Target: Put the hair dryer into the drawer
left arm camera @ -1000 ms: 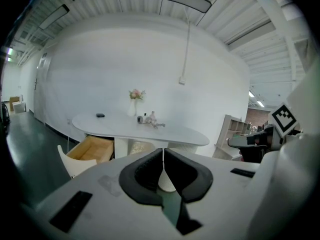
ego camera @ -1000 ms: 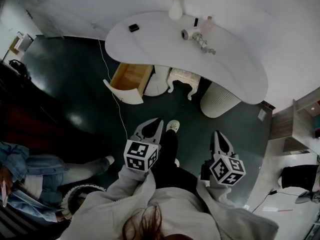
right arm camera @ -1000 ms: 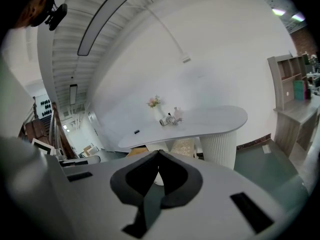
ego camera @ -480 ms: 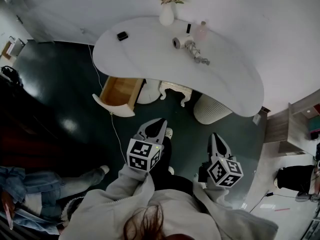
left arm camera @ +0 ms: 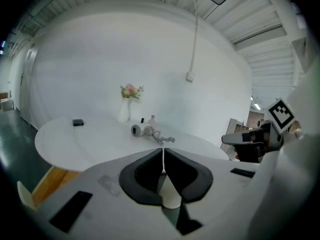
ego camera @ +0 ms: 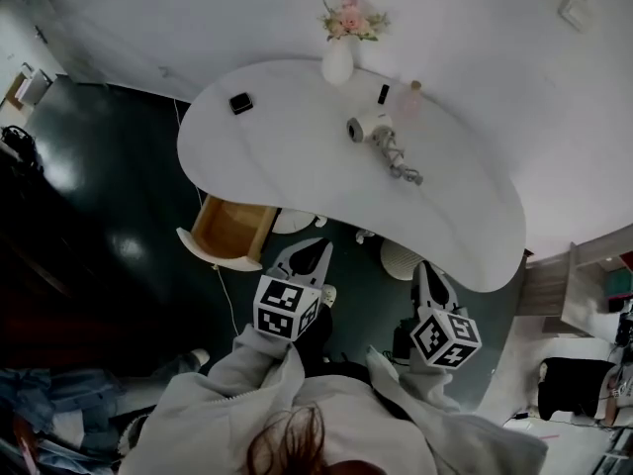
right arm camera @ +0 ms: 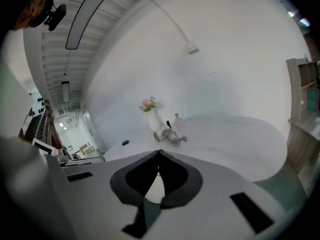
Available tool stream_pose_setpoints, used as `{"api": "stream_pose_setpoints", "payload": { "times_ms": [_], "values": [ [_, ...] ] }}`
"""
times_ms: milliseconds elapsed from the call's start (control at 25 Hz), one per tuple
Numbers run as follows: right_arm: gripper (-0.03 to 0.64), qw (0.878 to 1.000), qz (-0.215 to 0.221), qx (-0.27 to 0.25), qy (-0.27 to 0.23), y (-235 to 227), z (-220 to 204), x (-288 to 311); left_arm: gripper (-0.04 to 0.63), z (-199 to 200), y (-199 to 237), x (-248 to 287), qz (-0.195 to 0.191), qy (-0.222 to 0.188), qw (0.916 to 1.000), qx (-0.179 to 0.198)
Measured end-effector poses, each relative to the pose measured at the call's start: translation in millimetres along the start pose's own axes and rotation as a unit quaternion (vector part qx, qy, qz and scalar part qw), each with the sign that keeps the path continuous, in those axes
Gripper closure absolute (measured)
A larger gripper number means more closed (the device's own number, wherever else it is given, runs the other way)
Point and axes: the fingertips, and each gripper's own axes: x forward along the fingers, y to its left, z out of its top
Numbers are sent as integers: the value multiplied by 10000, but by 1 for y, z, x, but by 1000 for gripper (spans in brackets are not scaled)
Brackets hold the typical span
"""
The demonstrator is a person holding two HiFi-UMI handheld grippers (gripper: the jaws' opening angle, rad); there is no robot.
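Head view is showing the person's pale sleeves (ego camera: 257, 394) at the bottom, each carrying a hand-held gripper out toward the worktop (ego camera: 287, 171). Compared with a second ago, both are sitting much nearer the worktop's near edge, which is now covering most of the stool and the ribbed pedestal (ego camera: 399, 257) that stood clear before.

The left hand-held gripper (ego camera: 318, 247) is pointing over the dark floor (ego camera: 119, 166) with its jaws pressed together and nothing between them; the left gripper view is confirming the dark pads meeting at the tips. The right hand-held gripper (ego camera: 423, 266) is likewise fully closed and empty, its pads touching in the right gripper view.

Just beyond the left one, the wooden drawer (ego camera: 229, 232) is standing pulled open below the worktop's near left edge, its back part hidden under the top.

Farther off, the hair dryer (ego camera: 368, 127) is lying on its side toward the worktop's far edge, its cord (ego camera: 401, 162) trailing toward the right end. Behind it, a white vase (ego camera: 337, 62) of pink flowers is standing at the far edge, with a small black object (ego camera: 240, 103) to the left. A pale bottle (ego camera: 410, 93) beside the dryer is too faint to make out.
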Motion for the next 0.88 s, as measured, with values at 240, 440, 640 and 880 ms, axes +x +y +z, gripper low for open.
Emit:
{"api": "stream_pose_setpoints", "payload": {
  "times_ms": [240,440,640,880],
  "values": [
    [567,9998,-155,14,-110,-9,32,38,575,31,27,40,-104,-11,9999,24],
    [566,9993,-292,-1,-241,-18,52,64,575,48,39,71,-279,-64,9995,102],
    [568,9987,-442,11,-270,-24,61,80,575,57,45,93,-463,-48,9989,105],
    [568,9975,-678,-21,-176,-41,65,83,575,55,41,108,-586,-31,9982,-79]
  ]
}}
